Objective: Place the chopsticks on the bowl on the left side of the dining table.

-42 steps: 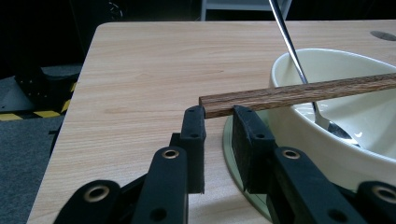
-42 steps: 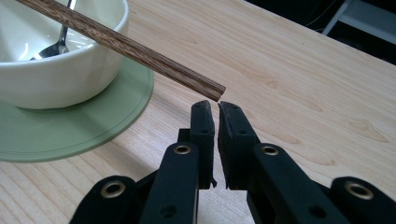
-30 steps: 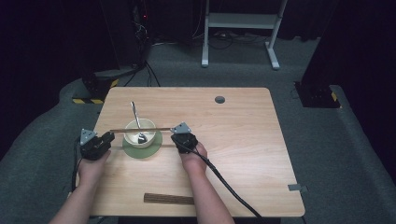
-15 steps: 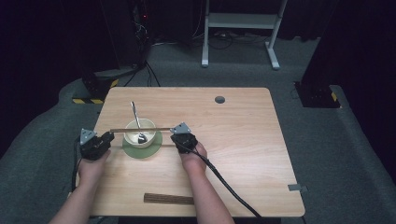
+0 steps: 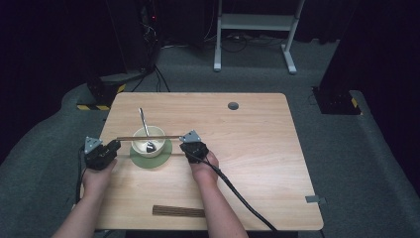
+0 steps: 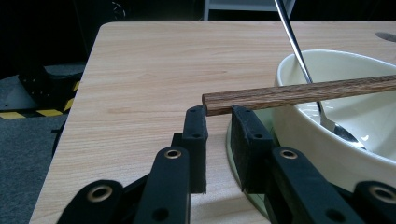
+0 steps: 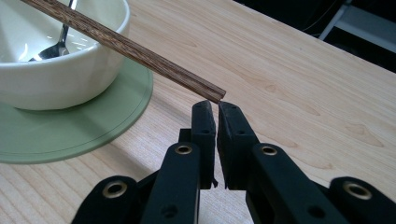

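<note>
Currently, a single wooden chopstick [image 5: 151, 137] is held level across a cream bowl [image 5: 148, 141], one gripper at each end.

From left to right: the left gripper [image 6: 218, 122] is seen with its jaws slightly parted, the chopstick's left end resting between the tips; whether the pads are pressing on it cannot be told. The bowl sits on a green coaster [image 5: 166, 154] and contains a metal spoon [image 5: 144, 130]. The chopstick's long axis runs across the table, over the bowl's rim. The right gripper [image 7: 217, 106] is shut, its jaws pinched at the chopstick's right end. Each end is equally close to its own gripper. More chopsticks [image 5: 178, 211] lie near the table's [image 5: 257, 148] front edge.
</note>
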The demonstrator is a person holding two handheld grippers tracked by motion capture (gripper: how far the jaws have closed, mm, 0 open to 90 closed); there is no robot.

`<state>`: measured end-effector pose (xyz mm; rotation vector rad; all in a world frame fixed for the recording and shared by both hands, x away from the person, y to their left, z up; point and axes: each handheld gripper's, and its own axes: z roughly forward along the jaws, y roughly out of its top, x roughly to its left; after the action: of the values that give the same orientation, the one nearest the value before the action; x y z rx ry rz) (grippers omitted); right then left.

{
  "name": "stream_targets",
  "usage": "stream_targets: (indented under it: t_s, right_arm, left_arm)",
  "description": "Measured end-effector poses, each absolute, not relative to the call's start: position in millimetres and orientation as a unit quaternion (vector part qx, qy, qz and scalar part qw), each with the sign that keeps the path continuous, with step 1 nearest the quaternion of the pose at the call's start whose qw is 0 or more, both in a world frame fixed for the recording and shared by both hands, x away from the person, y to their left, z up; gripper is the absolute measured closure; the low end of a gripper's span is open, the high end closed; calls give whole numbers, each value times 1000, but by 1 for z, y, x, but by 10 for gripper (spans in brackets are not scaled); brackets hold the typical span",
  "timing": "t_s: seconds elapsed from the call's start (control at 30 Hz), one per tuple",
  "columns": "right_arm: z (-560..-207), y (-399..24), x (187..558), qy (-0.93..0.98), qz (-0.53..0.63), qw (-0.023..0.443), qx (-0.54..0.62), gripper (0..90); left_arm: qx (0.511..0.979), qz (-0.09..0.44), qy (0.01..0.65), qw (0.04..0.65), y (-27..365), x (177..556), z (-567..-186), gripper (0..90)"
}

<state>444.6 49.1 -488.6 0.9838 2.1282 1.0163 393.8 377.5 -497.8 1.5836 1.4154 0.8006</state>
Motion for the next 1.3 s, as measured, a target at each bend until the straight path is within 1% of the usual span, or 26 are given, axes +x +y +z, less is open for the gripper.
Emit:
stream_targets:
  t_s: [0.23, 0.57, 0.73, 1.07, 1.17, 1.23, 1.3]
  right_arm:
    - [-489, 49, 444, 797, 380, 290, 369, 849]
    - [-488, 49, 444, 795, 380, 291, 372, 836]
    - [-488, 47, 444, 794, 379, 291, 375, 789]
    - [-484, 42, 438, 794, 381, 289, 375, 741]
    - [-483, 40, 436, 793, 384, 287, 375, 714]
    - [-481, 37, 433, 793, 385, 282, 379, 672]
    - [-480, 34, 431, 792, 388, 278, 380, 644]
  left_arm:
    - [633, 319, 565, 423, 378, 394, -498, 774]
    - [631, 318, 568, 423, 379, 394, -498, 757]
    - [631, 316, 568, 424, 379, 394, -498, 709]
    - [637, 315, 564, 420, 377, 394, -498, 607]
    - [640, 314, 561, 420, 375, 392, -497, 563]
    - [645, 311, 559, 418, 374, 391, -497, 529]
    - [649, 313, 556, 413, 373, 388, -495, 513]
